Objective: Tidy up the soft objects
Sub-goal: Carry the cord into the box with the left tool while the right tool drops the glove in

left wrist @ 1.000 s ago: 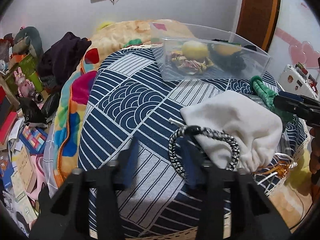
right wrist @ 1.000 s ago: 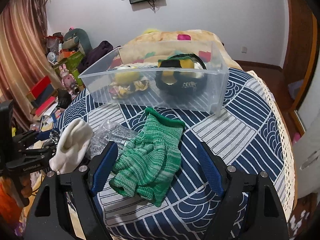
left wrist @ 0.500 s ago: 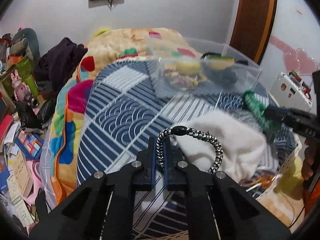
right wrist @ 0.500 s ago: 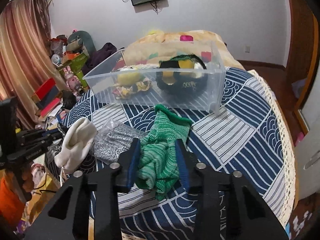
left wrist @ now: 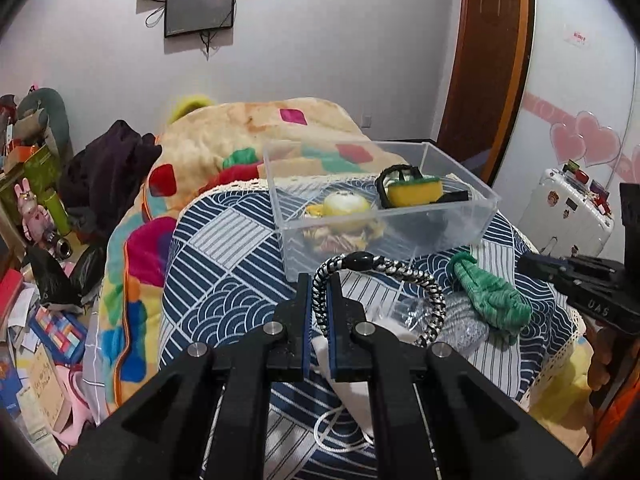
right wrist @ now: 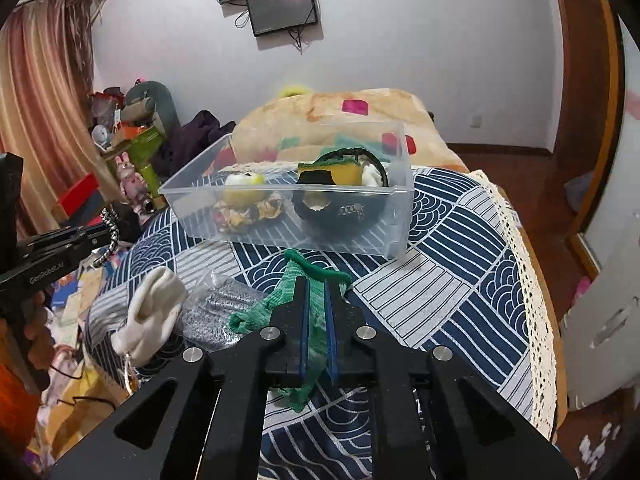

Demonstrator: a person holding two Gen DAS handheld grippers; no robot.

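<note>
braided rope loop (left wrist: 384, 284) pinched in left claw (left wrist: 319, 286) (lifted).

Left gripper (left wrist: 319, 280): matt black plastic, blue pads, bright metal screws. It clamps a black-and-white braided cord loop (left wrist: 420, 288) of rough woven weave with a glossy black bead. Right gripper (right wrist: 317, 284): same matt black plastic, pinching a green knit cloth glove (right wrist: 280, 308), coarse ribbed yarn. Rectangular clear plastic bin (right wrist: 396, 216): smooth, glossy, see-through walls. Blue-and-white patterned tablecloth (right wrist: 460, 248): matt woven fabric with cream lace trim. White soft cloth pouch (right wrist: 156, 312): matt, fuzzy. Crinkly clear plastic bag (right wrist: 216, 308): shiny film over grey mesh-like contents. Brown door (left wrist: 484, 52): polished wood.
</note>
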